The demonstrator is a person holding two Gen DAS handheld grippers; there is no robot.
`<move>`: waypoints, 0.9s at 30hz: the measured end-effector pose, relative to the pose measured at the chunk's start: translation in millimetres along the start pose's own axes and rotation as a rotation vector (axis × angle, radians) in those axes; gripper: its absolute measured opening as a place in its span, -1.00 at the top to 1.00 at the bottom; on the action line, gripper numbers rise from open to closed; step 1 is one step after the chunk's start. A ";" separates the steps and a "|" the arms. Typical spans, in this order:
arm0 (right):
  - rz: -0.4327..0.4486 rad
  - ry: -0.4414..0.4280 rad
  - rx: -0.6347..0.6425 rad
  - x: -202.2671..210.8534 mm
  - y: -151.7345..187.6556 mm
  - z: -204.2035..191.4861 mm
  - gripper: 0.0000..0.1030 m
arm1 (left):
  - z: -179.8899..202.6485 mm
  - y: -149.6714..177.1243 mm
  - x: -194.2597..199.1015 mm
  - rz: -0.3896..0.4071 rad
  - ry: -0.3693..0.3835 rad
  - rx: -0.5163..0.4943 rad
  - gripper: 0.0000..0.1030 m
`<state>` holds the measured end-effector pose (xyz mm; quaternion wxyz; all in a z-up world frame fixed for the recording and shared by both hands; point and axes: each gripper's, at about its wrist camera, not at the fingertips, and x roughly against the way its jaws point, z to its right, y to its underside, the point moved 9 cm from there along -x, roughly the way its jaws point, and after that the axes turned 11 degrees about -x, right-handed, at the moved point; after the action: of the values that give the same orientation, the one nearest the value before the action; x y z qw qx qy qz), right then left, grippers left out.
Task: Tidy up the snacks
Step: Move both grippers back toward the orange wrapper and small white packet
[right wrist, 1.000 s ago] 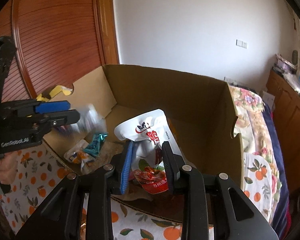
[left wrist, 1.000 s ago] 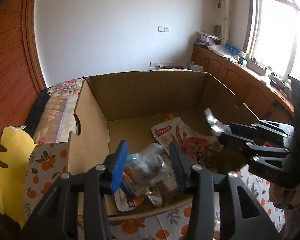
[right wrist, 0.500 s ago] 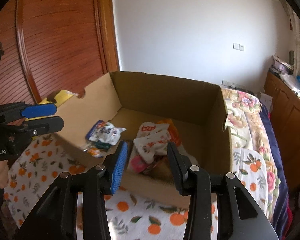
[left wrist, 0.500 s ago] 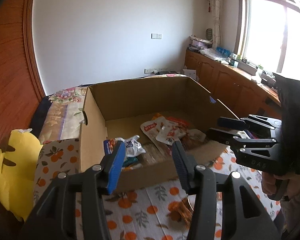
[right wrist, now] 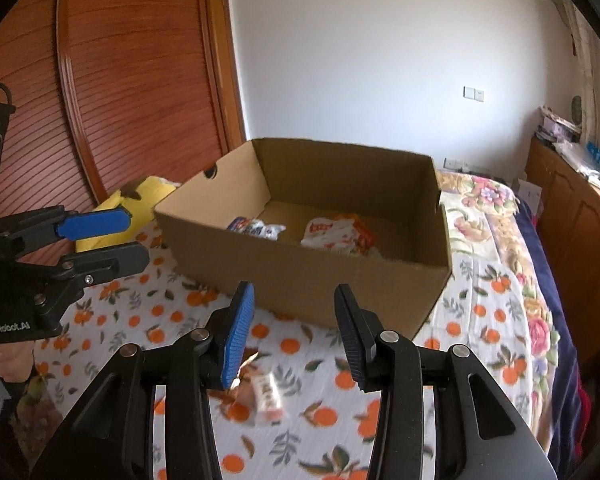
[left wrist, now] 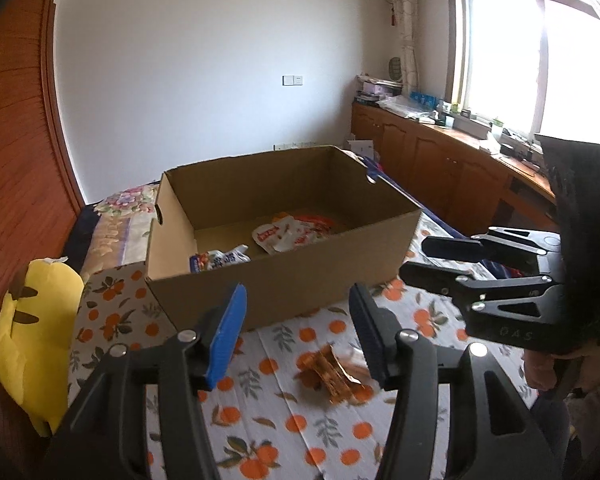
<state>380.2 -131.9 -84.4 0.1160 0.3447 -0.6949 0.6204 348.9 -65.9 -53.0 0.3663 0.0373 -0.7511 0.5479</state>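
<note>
While both grippers hung over the orange-print bedspread point(left wrist: 320, 432), neither held anything. The left gripper point(left wrist: 298, 322) stood partly open, its jaws having just been opening further, with only air between them; an orange snack wrapper point(left wrist: 332, 372) lay on the cloth beneath the gap, untouched. The right gripper point(right wrist: 294, 326) was likewise partly open and empty, after widening moments before, and a small wrapped snack bar point(right wrist: 266, 394) (blurred, its label unreadable) lay on the bedspread below its blue finger. Beyond both sat the cardboard box point(right wrist: 312, 276), open-topped, resting on the bed. Inside it lay a white-and-red pouch point(left wrist: 286, 234) toward the far side and a smaller blue-and-white packet point(left wrist: 216, 260) near the left wall, the two a little apart. A yellow plush toy point(left wrist: 32, 332) lay on the bed to the left of the box, near the wooden wardrobe doors point(right wrist: 112, 68). A person's hand point(right wrist: 8, 358) gripped the left gripper's handle.
</note>
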 end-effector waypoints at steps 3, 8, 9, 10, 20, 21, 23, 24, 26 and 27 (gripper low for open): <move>-0.013 0.009 0.012 2.3 12.6 -4.0 0.19 | 9.9 6.7 7.7 0.004 0.004 -0.016 -0.06; -0.054 0.007 -0.002 -5.0 35.5 -5.8 0.19 | 22.1 26.0 11.6 -0.001 0.024 -0.010 -0.07; -0.065 0.012 -0.008 -7.8 41.5 -5.0 0.19 | 24.8 30.3 11.0 -0.009 0.025 -0.010 -0.07; -0.075 0.017 -0.011 -10.4 45.8 -4.0 0.19 | 26.8 34.3 10.1 -0.014 0.027 -0.012 -0.07; -0.168 0.040 -0.056 -42.4 83.1 11.8 0.19 | 31.1 64.6 2.2 -0.054 0.041 0.007 -0.07; -0.177 0.038 -0.063 -46.1 85.7 12.8 0.19 | 30.2 66.4 1.8 -0.056 0.040 0.011 -0.07; -0.192 0.030 -0.071 -52.8 89.7 13.0 0.19 | 28.5 70.7 0.6 -0.064 0.040 0.015 -0.07; -0.197 0.028 -0.072 -55.4 91.1 12.7 0.19 | 27.9 72.3 0.3 -0.067 0.039 0.016 -0.07; -0.209 0.026 -0.069 -61.8 94.0 10.6 0.19 | 27.0 76.6 -0.6 -0.076 0.036 0.017 -0.07; -0.216 0.024 -0.067 -65.7 96.0 9.6 0.19 | 26.5 79.0 -1.0 -0.081 0.035 0.016 -0.07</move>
<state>371.2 -119.6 -200.1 0.2022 0.4061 -0.6725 0.5847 300.0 -57.4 -119.9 0.4010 0.0611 -0.7380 0.5393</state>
